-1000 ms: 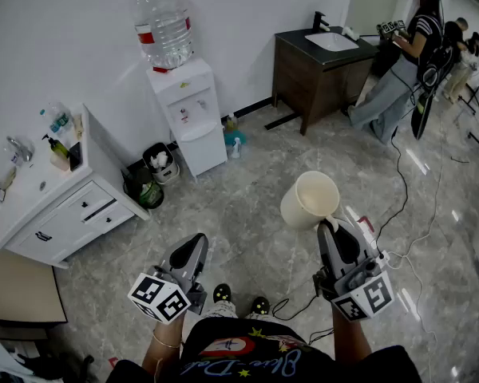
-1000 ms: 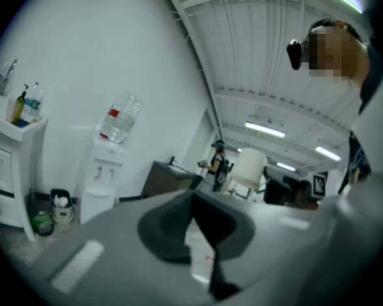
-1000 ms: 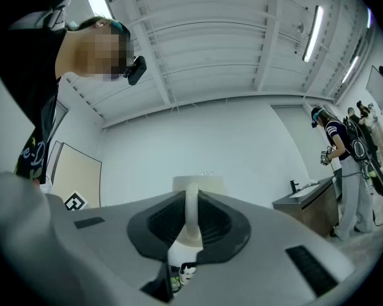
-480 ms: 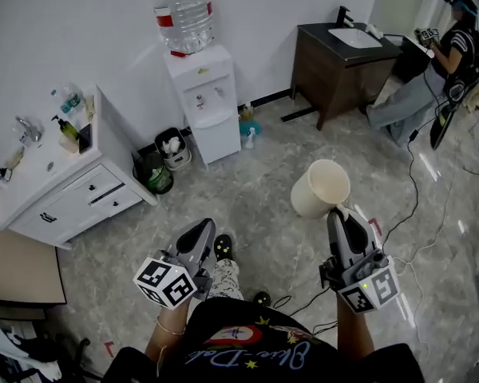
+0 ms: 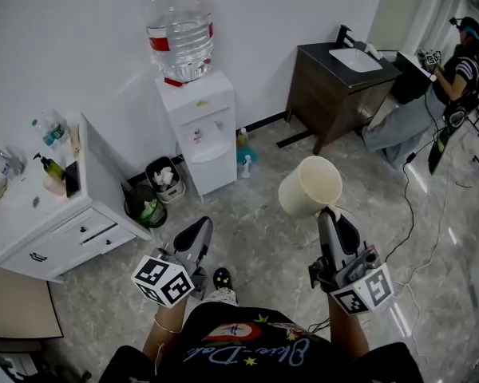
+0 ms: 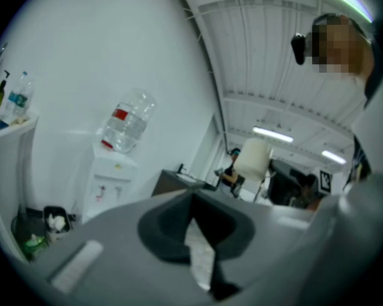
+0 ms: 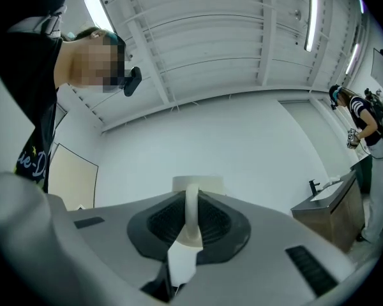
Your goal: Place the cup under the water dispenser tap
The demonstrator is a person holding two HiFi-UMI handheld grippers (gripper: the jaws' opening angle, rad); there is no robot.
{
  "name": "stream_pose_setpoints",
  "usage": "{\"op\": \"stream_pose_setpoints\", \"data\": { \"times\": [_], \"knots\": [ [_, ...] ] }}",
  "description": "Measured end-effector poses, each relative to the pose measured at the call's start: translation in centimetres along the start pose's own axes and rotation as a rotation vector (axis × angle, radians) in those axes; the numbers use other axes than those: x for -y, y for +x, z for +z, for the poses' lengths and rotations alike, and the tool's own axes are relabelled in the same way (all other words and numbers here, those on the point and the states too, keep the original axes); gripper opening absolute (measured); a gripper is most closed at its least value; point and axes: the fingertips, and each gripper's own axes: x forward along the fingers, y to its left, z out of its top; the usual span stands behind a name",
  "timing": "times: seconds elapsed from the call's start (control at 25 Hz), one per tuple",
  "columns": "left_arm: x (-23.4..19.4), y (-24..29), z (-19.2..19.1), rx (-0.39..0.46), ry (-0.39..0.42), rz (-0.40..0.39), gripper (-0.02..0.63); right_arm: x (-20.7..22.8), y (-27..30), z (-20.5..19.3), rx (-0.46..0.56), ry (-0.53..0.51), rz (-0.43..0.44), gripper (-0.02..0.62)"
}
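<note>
**Cup held aloft, well apart from the water dispenser**

Seen from the head camera, both forearms reach forward from the torso at 6 o'clock, each ending in a hand-held claw with a marker cube at its rear. The right claw, at about 4 o'clock from the frame's centre, points toward 12 o'clock with its nose tilted slightly upward. Its jaws stand narrow, pinched on the handle of the cream cup. The cup rides just past the claw's tip, lying on its side in mid-air above the grey marble floor, its open mouth facing 1 o'clock.

The left claw, at about 7 o'clock from centre, points level toward 1 o'clock. Its own view shows its pads closed together with nothing between them.

The water dispenser stands against the white wall at 11 o'clock, a large clear bottle upended on top and its taps facing the room. The cup sits at 4 o'clock from those taps, well apart from them. Two small bins stand at the dispenser's 8 o'clock, beside a white counter carrying bottles. A dark counter with a sink stands at 1 o'clock, and another person works at 2 o'clock.
</note>
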Motion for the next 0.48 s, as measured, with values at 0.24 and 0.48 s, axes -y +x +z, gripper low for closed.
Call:
{"op": "stream_pose_setpoints", "data": {
  "times": [0.24, 0.48],
  "knots": [
    [-7.6, 3.7, 4.5, 0.001, 0.040, -0.016, -0.003, 1.5, 8.7, -3.0, -0.016, 0.008, -0.021, 0.044],
    [-12.4, 6.9, 4.1, -0.036, -0.022, 0.019, -0.003, 3.7, 14.9, -6.0, -0.059, 0.085, -0.017, 0.044]
  ]
}}
